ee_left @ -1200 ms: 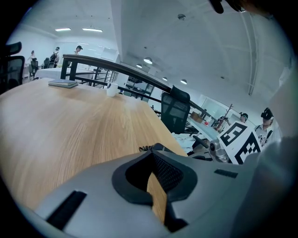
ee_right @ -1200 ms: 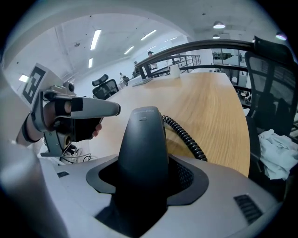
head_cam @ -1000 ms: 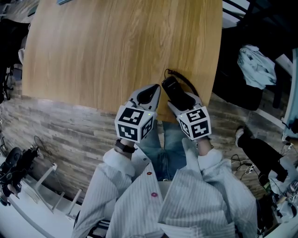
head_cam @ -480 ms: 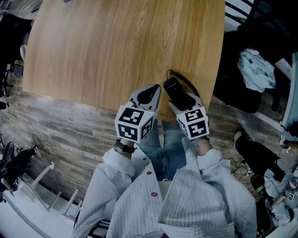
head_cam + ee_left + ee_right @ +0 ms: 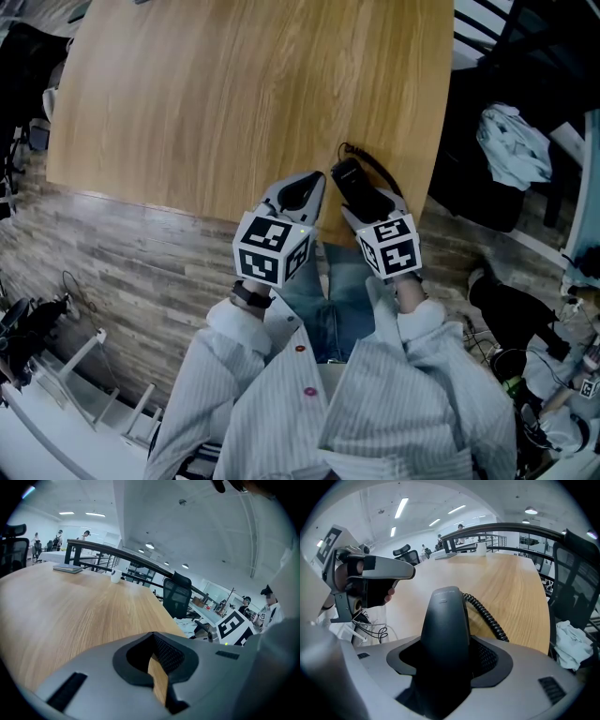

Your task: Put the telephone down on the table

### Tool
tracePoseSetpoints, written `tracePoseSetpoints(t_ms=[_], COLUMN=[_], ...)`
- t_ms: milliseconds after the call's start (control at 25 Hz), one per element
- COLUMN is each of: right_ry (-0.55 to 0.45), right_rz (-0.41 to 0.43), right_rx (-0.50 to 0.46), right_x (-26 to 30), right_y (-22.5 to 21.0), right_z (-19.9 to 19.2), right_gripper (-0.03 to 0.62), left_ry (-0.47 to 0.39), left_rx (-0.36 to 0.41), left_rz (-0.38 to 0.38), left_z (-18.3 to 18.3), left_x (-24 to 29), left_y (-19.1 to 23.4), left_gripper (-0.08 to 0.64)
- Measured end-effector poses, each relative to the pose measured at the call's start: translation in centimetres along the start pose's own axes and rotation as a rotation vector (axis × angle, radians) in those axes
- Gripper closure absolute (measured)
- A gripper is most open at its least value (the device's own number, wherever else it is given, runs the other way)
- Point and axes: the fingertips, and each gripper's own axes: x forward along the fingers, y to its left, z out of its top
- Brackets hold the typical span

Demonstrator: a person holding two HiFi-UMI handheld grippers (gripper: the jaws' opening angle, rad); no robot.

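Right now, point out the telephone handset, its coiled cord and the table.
telephone handset point(image 5: 445, 625): right gripper view, middle of its black back.
coiled cord point(image 5: 485, 616): right gripper view, midway along the coils.
table point(image 5: 234, 94): head view, bare wooden top.

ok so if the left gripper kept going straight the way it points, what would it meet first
Probably the light wooden table top: the left gripper aims low across it, with nothing standing close ahead. The small white cup sits far down the table, off to the left; depth is hard to judge.

Pale crumpled cloth point(image 5: 511, 142), plank floor point(image 5: 141, 253), white cup point(image 5: 116, 576), black office chair point(image 5: 178, 595), distant people point(image 5: 86, 534), lit ceiling strips point(image 5: 95, 513)
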Motion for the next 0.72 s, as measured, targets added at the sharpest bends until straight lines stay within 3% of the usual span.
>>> tracePoseSetpoints(t_ms=[720], right_ry=[-0.033], right_rz=[0.006], right_rx=[0.055], right_x=[-1.9], right_y=[0.0], right_z=[1.2], right_gripper=[0.299], left_ry=[-0.044], left_rx=[0.039], left_rz=[-0.046], left_z=[3.3], left_x=[0.1], left_y=[-0.7], left_gripper=[0.551])
